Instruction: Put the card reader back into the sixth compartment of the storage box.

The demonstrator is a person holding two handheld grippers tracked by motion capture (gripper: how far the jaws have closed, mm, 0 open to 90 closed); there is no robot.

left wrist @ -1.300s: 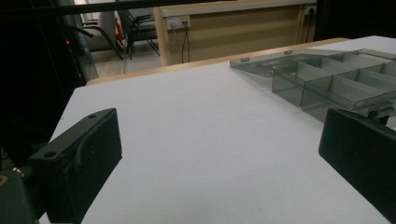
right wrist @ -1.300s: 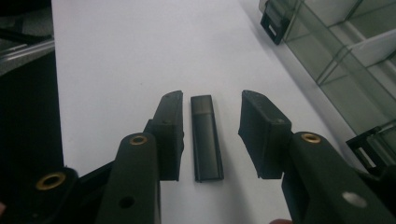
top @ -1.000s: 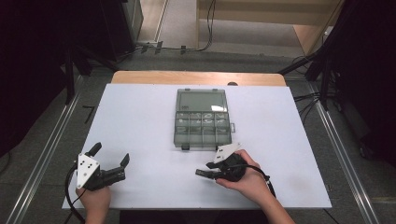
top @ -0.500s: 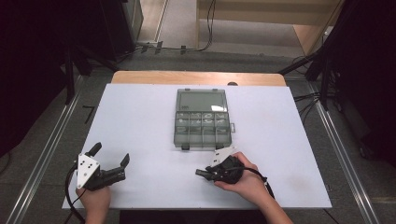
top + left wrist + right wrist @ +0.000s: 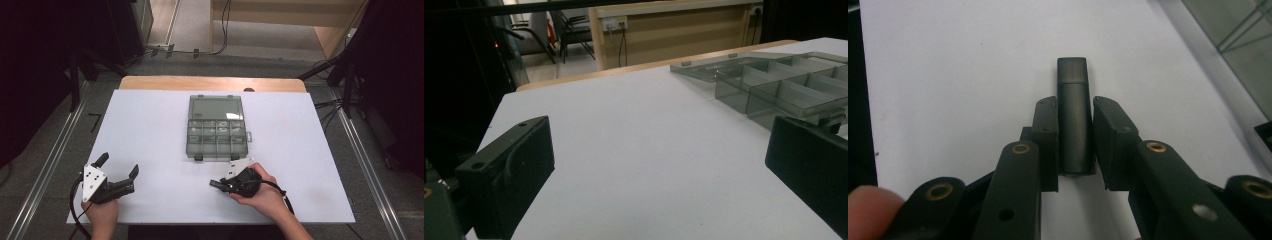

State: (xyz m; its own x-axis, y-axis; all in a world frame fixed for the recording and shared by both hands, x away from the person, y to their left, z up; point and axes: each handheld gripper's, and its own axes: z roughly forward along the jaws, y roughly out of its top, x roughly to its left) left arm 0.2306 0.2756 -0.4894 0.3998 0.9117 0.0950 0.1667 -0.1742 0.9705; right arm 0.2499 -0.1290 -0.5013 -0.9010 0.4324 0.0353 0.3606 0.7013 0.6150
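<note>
Right hand-held gripper (image 5: 1075, 145) is clenching a small dark rectangular stick (image 5: 1074, 117), its two pads pressing on the stick's long sides in the right gripper view; the jaws have just been closing on it. Stick is lying flat on the white sheet of the bench (image 5: 150, 130), its far end, with a slightly lighter band, projecting past the jaw tips. In the high view the same right hand-held gripper (image 5: 220, 184) is sitting near the front edge of the bench, pointing toward the person's left, with the right hand (image 5: 262, 192) wrapping it from behind.

Left hand-held gripper (image 5: 119, 169) is resting released at the front left corner of the bench, jaws standing wide apart with bare sheet between them, as the left gripper view is also showing. Left hand (image 5: 102, 212) is gripping its body.

Grey translucent compartment box (image 5: 217, 129) is lying open at the middle of the bench, lid folded back away from the person, just beyond the right hand-held gripper and well apart from the left one.
</note>
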